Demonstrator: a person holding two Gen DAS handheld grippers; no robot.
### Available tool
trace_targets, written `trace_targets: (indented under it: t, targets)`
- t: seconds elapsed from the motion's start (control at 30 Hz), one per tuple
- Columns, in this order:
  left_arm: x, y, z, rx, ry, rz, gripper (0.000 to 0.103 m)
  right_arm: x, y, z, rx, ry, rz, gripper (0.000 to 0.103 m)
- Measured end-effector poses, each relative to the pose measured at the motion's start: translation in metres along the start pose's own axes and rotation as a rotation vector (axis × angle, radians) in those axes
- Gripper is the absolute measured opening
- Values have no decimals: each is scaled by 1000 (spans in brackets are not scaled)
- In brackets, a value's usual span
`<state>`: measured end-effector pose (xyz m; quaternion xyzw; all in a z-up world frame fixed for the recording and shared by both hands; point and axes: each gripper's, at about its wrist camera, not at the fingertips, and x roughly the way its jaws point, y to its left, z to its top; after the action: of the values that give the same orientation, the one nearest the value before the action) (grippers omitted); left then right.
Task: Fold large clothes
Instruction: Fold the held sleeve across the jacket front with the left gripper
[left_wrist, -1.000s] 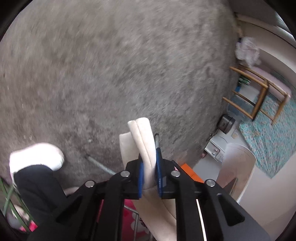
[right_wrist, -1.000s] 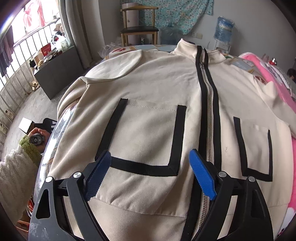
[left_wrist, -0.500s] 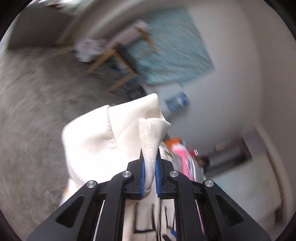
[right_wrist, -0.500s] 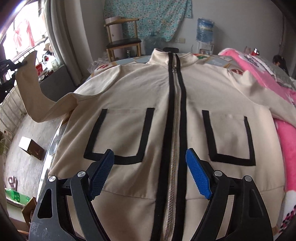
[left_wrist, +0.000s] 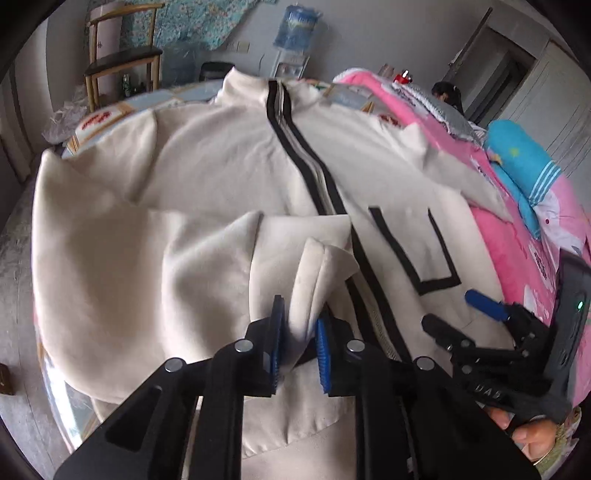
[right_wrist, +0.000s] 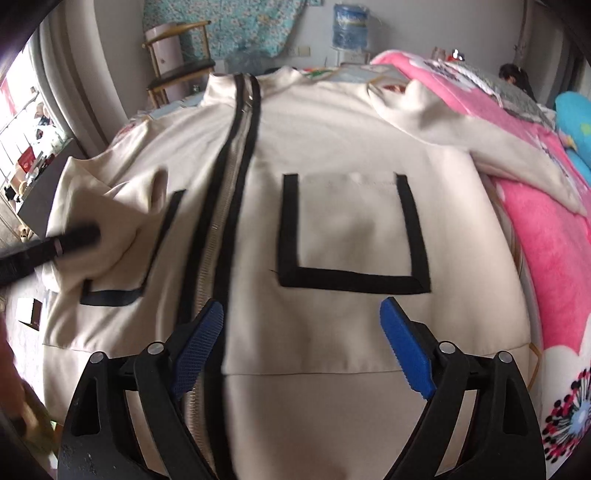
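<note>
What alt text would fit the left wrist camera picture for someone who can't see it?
The left gripper, its jaws just opening, has a sleeve cuff between them, folded over a cream zip jacket. The right gripper hovers open nearby.

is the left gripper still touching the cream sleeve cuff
Cannot tell. In the left wrist view the sleeve cuff sits between the left gripper pads, whose jaws have just been opening, but blur hides whether the pads press it.

Wooden chair (left_wrist: 122, 55), water jug (right_wrist: 349, 26), pink blanket (right_wrist: 546, 236)
</note>
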<state>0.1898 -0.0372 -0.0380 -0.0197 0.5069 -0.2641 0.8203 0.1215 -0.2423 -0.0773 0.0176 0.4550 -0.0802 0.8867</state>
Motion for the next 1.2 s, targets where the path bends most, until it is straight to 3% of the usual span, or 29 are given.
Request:
trace_targets:
  t: [0.07,0.13,0.2,0.27,0.33,0.47,0.57,0.63,0.7,0.77,0.83,0.93,1.07,1.2]
  targets:
    - [5,7,-13,-34,2,-14,23,6,-4,-1,-19,18,12,95]
    - [1,8,-18,-50,-22,-32,43,11,-8,-2,-24,36,49,96]
    - [-8,2,-21,-36,-41,-35,55,19,-15,-2,-12,54,88,96]
    - [-22,-2,-20,-1,-51,-10,62,25,-18,-5,-8,69,109,97]
    - [-27,-9,-26,33,-64,47,78,26,-19,-6,-27,49,127,97]
    - [-38,-7,-40,45,-90,55,81,24,-18,-8,-111,49,154,97]
    - [-41,2,-52,43,-106,113,81,9,-25,1,-75,24,221,97]
    - [-41,11,-57,28,-104,166,81,-10,-25,11,-43,-23,324,97]
    - [-37,21,-58,-3,-94,213,81,-21,-21,23,2,-24,480,97]
    - [-34,31,-57,-45,-88,249,81,-17,-14,37,59,12,641,97]
    - [-33,38,-56,-78,-86,248,81,-3,-6,49,114,77,729,91]
    - [-26,45,-55,-115,-85,237,81,21,7,68,169,132,748,82]
    - [-22,43,-54,-89,-90,255,84,54,14,85,260,204,765,67]
    - [-24,45,-54,-93,-93,236,85,72,21,86,253,259,734,60]
